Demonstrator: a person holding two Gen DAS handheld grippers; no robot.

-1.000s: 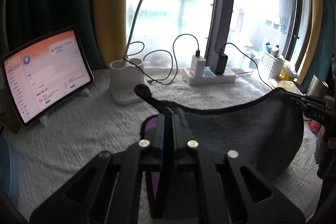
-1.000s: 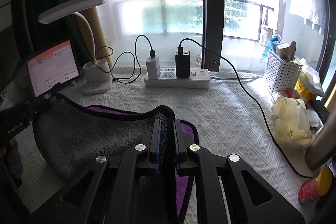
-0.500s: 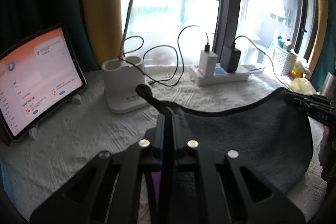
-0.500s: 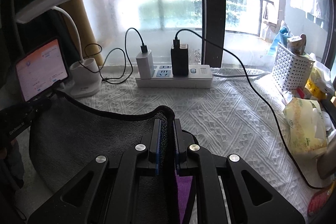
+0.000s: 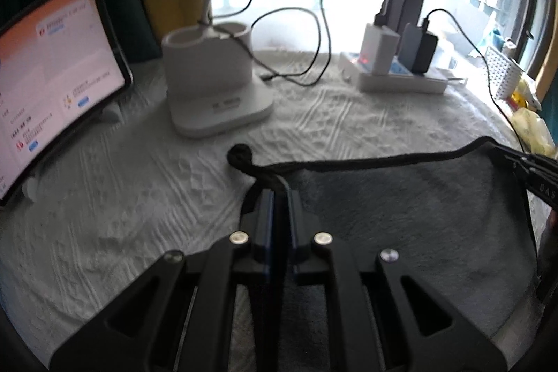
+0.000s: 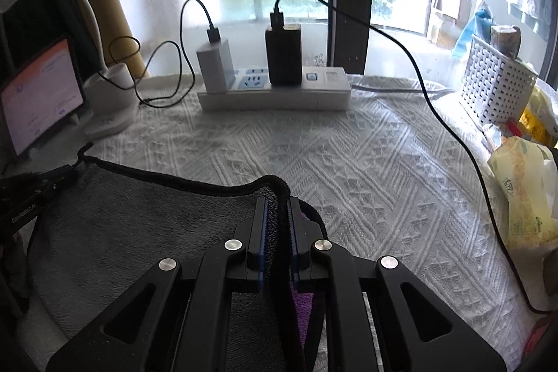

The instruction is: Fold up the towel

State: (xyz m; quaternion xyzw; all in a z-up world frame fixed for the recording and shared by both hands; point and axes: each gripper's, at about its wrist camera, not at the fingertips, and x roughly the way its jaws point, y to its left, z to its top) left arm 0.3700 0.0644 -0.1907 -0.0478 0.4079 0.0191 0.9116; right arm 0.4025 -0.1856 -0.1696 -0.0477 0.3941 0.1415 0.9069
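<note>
Holding the towel (image 5: 401, 208) by two corners of its black-bound edge, the pair of claws faced one main risk: the far edge was being carried toward clutter. A judgement only, but if the fold ran on to the far side, the cloth could catch the lamp base (image 5: 216, 82) with its loose cable (image 5: 307, 33), or drag the power strip (image 6: 275, 93) and its chargers. A slipped corner would also let the grey layer sag and fold crooked, since the hem between the two grips already hung slack and bowed.

The left claw (image 5: 277, 197) was closed on the towel's left corner, a knot of hem poking out past its tips. The right claw (image 6: 277, 203) was likewise clamped on the right corner, purple underside showing below. Both pointed toward the window, level with each other, low over the white quilted surface (image 6: 366, 169). A lit tablet (image 5: 52, 72) stood at far left.
</note>
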